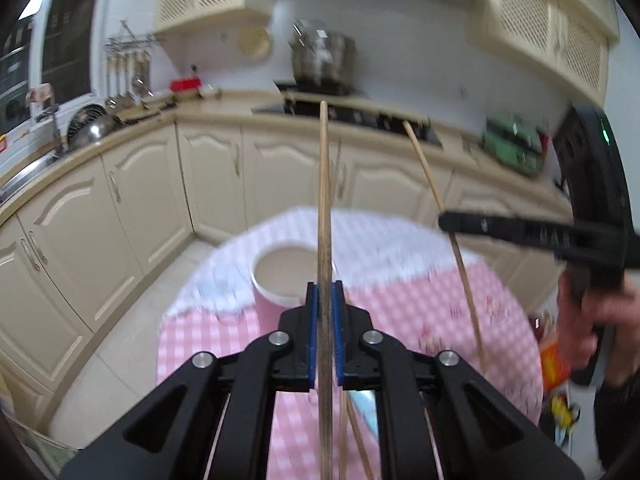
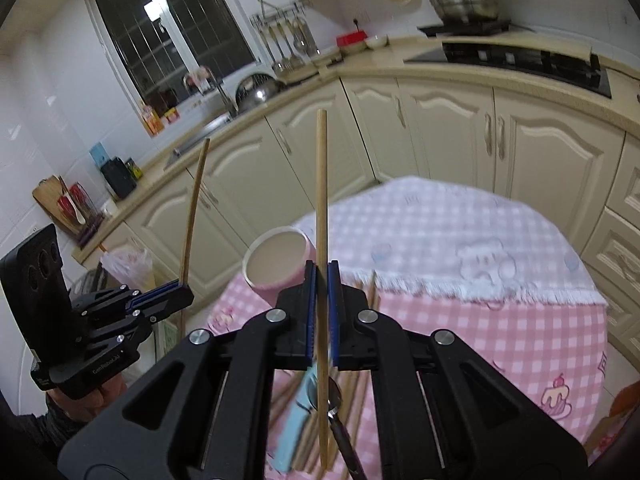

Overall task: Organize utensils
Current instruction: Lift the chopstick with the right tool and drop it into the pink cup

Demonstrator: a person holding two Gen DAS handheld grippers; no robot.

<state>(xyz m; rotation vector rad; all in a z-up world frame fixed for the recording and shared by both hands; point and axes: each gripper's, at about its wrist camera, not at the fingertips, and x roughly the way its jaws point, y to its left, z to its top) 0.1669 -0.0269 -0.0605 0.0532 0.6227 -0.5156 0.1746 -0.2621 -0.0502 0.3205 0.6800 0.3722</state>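
My left gripper (image 1: 325,292) is shut on a dark wooden chopstick (image 1: 324,184) that stands upright above the table. My right gripper (image 2: 321,276) is shut on a lighter wooden chopstick (image 2: 321,184), also upright. A pink cup (image 1: 280,280) with a white rim stands open on the pink checked tablecloth (image 1: 420,300), just beyond both grippers; it also shows in the right wrist view (image 2: 276,260). The right gripper (image 1: 444,222) with its chopstick (image 1: 424,168) shows at the right of the left wrist view. The left gripper (image 2: 182,294) with its chopstick (image 2: 196,200) shows at the left of the right wrist view.
More chopsticks (image 2: 360,380), a metal spoon (image 2: 340,420) and a light blue utensil (image 2: 296,420) lie on the table under the right gripper. Cream kitchen cabinets (image 1: 132,200) and a counter with a sink (image 2: 208,132) and hob (image 2: 520,60) curve behind the round table.
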